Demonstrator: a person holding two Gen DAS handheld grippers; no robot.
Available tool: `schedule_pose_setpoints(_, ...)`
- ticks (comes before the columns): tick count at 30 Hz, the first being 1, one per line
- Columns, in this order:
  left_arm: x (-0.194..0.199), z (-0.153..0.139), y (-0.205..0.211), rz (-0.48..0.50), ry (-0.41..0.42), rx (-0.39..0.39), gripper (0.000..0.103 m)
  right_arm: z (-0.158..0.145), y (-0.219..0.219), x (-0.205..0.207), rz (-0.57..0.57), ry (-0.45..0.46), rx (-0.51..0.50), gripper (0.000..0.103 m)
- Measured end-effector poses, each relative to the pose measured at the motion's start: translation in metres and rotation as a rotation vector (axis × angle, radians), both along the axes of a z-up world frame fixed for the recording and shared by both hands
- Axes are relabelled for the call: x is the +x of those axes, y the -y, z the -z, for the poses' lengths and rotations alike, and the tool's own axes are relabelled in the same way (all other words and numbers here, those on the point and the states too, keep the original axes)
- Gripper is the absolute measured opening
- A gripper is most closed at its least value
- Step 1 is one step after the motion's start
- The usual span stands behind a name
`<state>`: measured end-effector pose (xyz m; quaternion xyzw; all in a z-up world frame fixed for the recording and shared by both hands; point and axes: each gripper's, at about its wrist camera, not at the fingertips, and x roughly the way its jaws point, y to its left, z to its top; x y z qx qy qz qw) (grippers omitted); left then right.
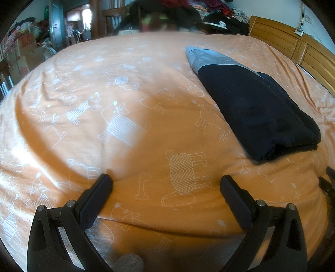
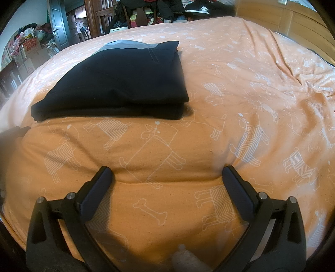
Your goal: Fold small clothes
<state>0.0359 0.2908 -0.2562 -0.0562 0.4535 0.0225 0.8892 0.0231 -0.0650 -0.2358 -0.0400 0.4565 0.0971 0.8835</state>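
A folded dark navy garment (image 1: 259, 110) with a grey part at its far end lies flat on the orange bedcover (image 1: 125, 94), to the right in the left wrist view. From the right wrist it shows as a neat stack (image 2: 117, 83) at the upper left. My left gripper (image 1: 166, 182) is open over bare bedcover, well short of the garment and to its left. My right gripper (image 2: 167, 173) is open too, over the bedcover (image 2: 240, 94) near the front edge, with the garment ahead and to the left. Neither holds anything.
A wooden headboard (image 1: 293, 44) runs along the right side of the bed. Piled clothes and a chair (image 2: 144, 12) stand beyond the far edge. Boxes and bags (image 1: 23, 52) sit by a dark door (image 2: 58, 23) at the left.
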Motion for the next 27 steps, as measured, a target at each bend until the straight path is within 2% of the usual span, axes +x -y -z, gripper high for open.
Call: schedule_pose_setpoints(27,0.0038,-0.0030,0.0054,-0.012,-0.006,0.023,0.103,-0.0021,-0.0071,0.0028,-0.001,0.005,-0.007,0.103)
